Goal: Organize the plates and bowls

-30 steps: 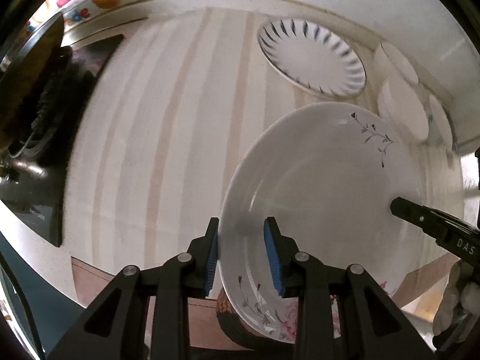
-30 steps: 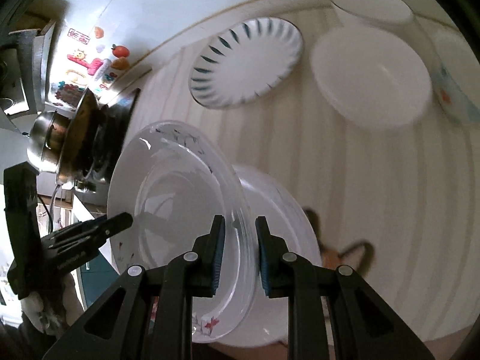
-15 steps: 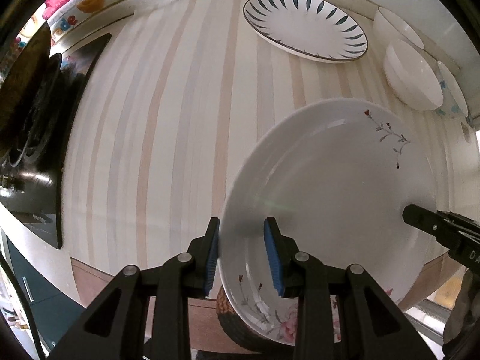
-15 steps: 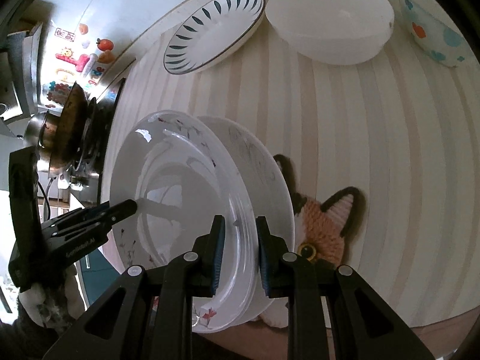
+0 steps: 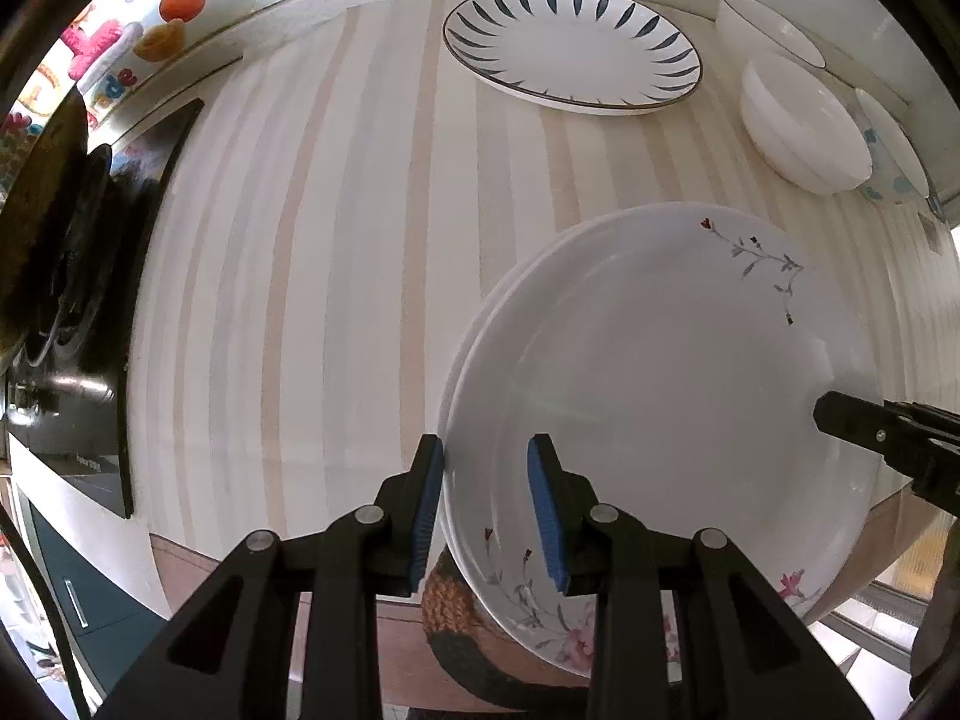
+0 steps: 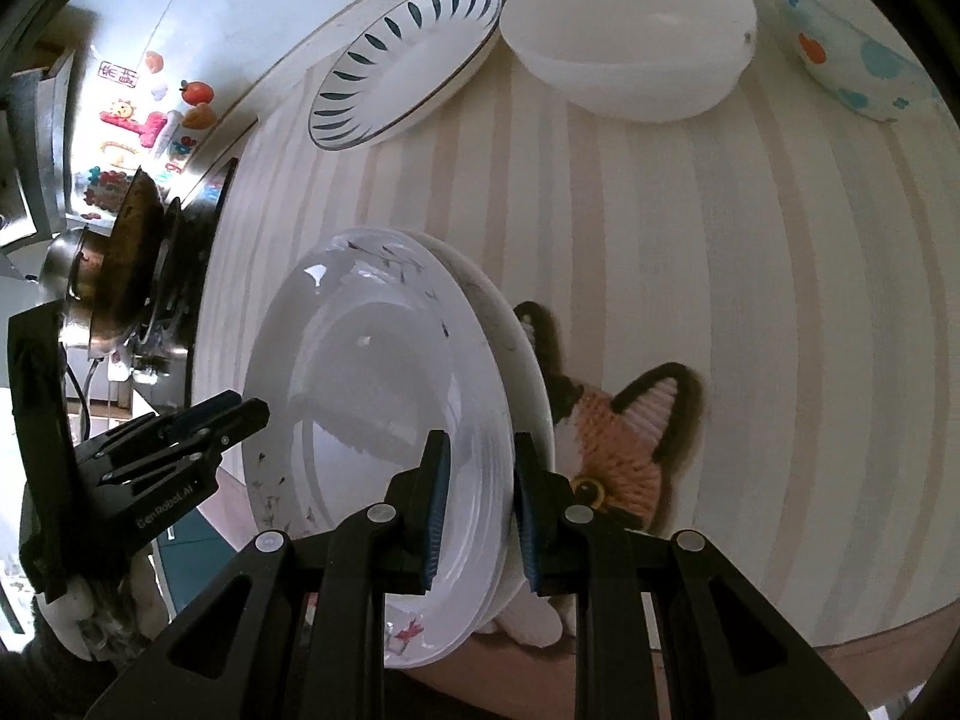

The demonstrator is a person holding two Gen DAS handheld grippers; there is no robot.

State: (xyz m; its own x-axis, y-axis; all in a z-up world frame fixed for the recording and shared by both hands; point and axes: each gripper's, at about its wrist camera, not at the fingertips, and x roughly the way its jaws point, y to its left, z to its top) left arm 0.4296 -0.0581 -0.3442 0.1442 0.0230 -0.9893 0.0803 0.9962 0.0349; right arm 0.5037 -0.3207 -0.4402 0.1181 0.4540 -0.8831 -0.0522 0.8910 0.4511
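Plates, three counted: two floral ones stacked near the front edge of the striped counter [image 5: 336, 252], one blue-petal plate [image 5: 573, 48] far back by the wall. Bowls, three as well: plain white bowl [image 6: 630, 36], a second white bowl [image 5: 762, 30] behind it, a dotted bowl [image 6: 852, 42] at the far right. Top floral plate [image 5: 660, 396] glossy white, deep-welled, thin grey sprigs with tiny red buds on the rim, pink blossoms at the near edge. Seated on the lower floral plate [image 6: 516, 348], whose rim peeks out beneath. Both over a knitted cat-face mat [image 6: 624, 438], orange with dark ears.

Left gripper [image 5: 486, 510] straddling the top plate's near rim, blue pads either side, parted a little, contact hard to judge. Right gripper [image 6: 477, 510] at the opposite rim, pads bracketing both plate edges, pinch or mere bracket not clear. Dark stove [image 5: 66, 300] at the left, fruit stickers [image 5: 180, 0] on the wall.
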